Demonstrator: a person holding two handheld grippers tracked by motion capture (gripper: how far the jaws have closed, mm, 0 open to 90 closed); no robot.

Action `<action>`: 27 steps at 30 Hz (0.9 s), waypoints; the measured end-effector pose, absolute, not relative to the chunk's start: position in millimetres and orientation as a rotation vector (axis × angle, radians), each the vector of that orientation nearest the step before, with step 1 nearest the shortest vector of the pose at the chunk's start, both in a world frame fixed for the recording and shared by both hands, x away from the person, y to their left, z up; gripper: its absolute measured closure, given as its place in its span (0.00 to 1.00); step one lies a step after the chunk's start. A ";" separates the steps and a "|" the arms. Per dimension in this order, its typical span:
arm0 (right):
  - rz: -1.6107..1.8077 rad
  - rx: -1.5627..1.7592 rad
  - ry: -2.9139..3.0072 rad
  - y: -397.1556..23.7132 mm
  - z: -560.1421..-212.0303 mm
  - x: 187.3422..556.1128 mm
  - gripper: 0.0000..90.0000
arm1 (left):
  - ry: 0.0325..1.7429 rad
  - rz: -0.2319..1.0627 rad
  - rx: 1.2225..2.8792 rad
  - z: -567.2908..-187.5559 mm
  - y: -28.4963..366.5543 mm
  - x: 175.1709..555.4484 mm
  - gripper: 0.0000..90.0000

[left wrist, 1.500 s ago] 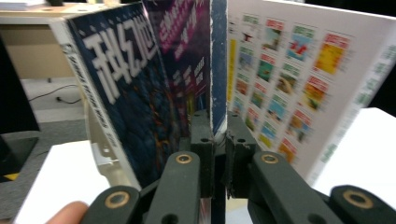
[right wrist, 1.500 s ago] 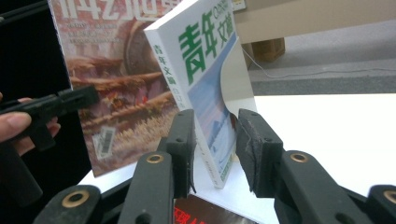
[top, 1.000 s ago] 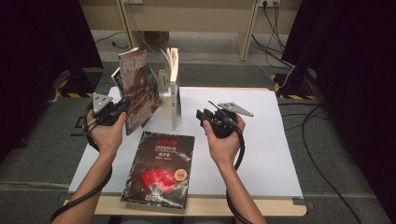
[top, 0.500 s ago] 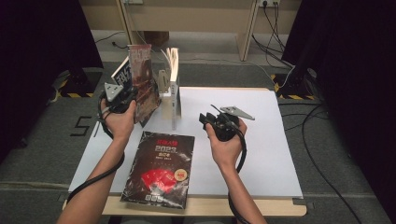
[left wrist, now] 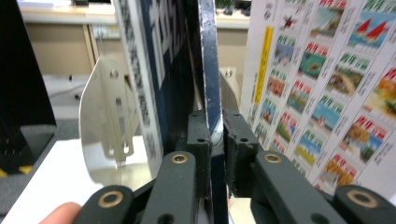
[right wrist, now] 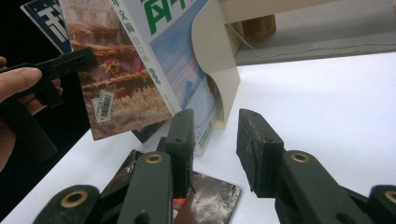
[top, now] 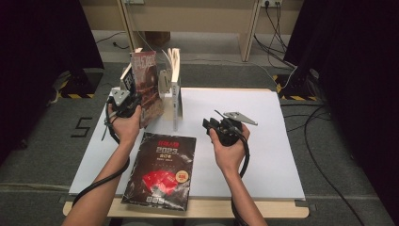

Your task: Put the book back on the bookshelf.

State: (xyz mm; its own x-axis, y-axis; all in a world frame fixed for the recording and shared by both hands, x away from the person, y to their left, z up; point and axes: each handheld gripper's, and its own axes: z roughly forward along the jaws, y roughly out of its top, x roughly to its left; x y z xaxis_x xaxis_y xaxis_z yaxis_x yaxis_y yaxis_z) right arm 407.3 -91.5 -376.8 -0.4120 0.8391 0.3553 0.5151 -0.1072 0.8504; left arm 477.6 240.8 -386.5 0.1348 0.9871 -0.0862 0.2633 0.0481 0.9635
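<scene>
Left gripper (top: 126,104) at the far left corner of the counter (top: 263,141), its jaws set either side of the lower edge of a standing magazine (top: 146,87). In the left gripper view the pads flank the dark spine edge of that magazine (left wrist: 208,70); a thin gap shows on the right pad's side, and the jaws have just been opening a little, so I judge the grip to be loosening, not firm. The magazine stands tilted in the rack, between a metal bookend (left wrist: 108,121) and a neighbouring magazine with a grid of small pictures (left wrist: 327,88).

Right gripper (top: 221,126) hovers mid-counter, jaws half open, nothing between them; its view faces the cream bookend (right wrist: 217,60) and the leaning magazines.

A second, dark magazine with red print (top: 162,169) lies flat at the near edge, partly over the counter's front.

Risks as I judge them:
- Magazine is tilted. If the jaws let go before it rests on a support, it may slide at the foot and fall flat or off the left edge.
- Withdrawing the left gripper sideways could drag the spine and tip the neighbours.
- Bookend looks light; a push from the leaning stack could shift it.
- Flat magazine overhangs; a forearm could knock it off.
</scene>
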 end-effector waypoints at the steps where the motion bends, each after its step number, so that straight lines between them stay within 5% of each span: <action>1: 1.527 1.493 1.866 -91.4 -378.0 407.5 0.74 | 1.315 0.905 1.416 -387.5 241.0 477.0 0.89; 15: 1.529 1.512 1.868 -94.8 -383.2 407.0 0.72 | 1.318 0.869 1.422 -370.4 241.3 482.4 0.79; 27: 1.531 1.526 1.866 -97.6 -382.7 406.3 0.72 | 1.356 0.820 1.410 -357.4 243.7 483.7 0.85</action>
State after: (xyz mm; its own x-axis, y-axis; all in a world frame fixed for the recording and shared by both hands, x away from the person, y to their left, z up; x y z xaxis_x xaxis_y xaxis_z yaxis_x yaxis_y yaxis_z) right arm 406.3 -97.6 -382.7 -0.4000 0.8353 0.3772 0.5328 -0.1229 0.8372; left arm 483.7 243.7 -357.4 0.1499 0.9767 -0.1539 0.3176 0.0998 0.9430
